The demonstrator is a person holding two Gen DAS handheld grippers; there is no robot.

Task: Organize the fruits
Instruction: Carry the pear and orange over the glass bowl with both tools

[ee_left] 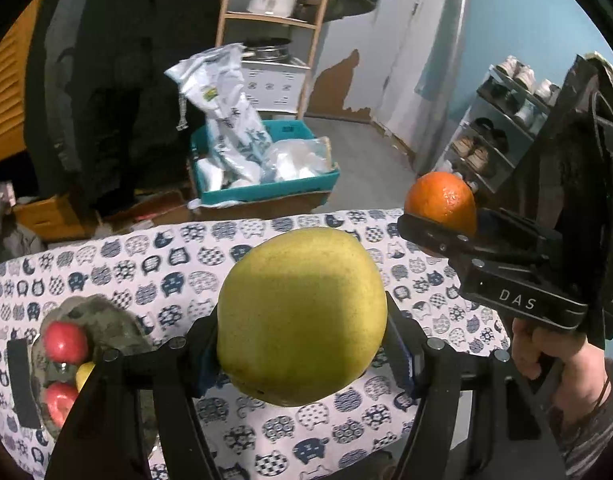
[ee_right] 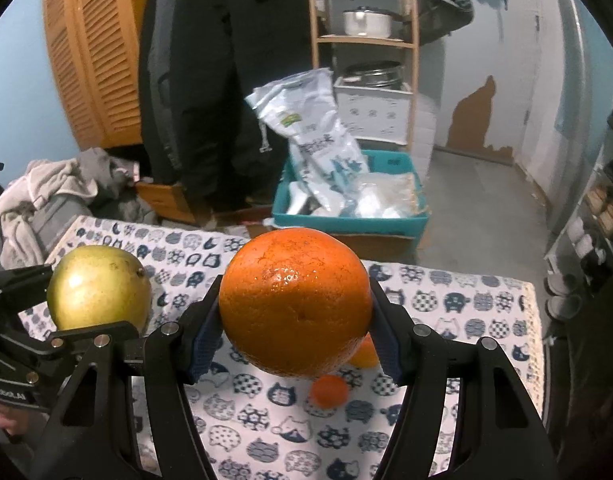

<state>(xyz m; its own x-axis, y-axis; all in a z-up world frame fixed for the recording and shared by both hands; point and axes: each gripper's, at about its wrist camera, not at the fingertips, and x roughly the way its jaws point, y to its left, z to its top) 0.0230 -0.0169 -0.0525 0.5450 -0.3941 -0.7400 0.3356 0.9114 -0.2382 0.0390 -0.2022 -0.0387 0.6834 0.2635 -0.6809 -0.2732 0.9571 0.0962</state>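
Observation:
My left gripper (ee_left: 302,344) is shut on a large yellow-green fruit (ee_left: 302,316), held above the cat-print tablecloth (ee_left: 166,280). That fruit (ee_right: 100,288) also shows at the left of the right wrist view. My right gripper (ee_right: 296,320) is shut on a big orange (ee_right: 296,300), also lifted off the cloth; the orange (ee_left: 442,204) and a hand (ee_left: 554,356) on the gripper's handle appear at the right of the left wrist view. A grey plate (ee_left: 106,320) at the lower left holds two red apples (ee_left: 64,342) and a yellow fruit (ee_left: 84,374).
Two smaller orange fruits (ee_right: 329,390) lie on the cloth under the held orange. Beyond the table's far edge stand a teal bin (ee_right: 386,216) of plastic bags, a wooden shelf (ee_right: 366,40) with pots, a dark jacket (ee_right: 210,80) and a shoe rack (ee_left: 502,120).

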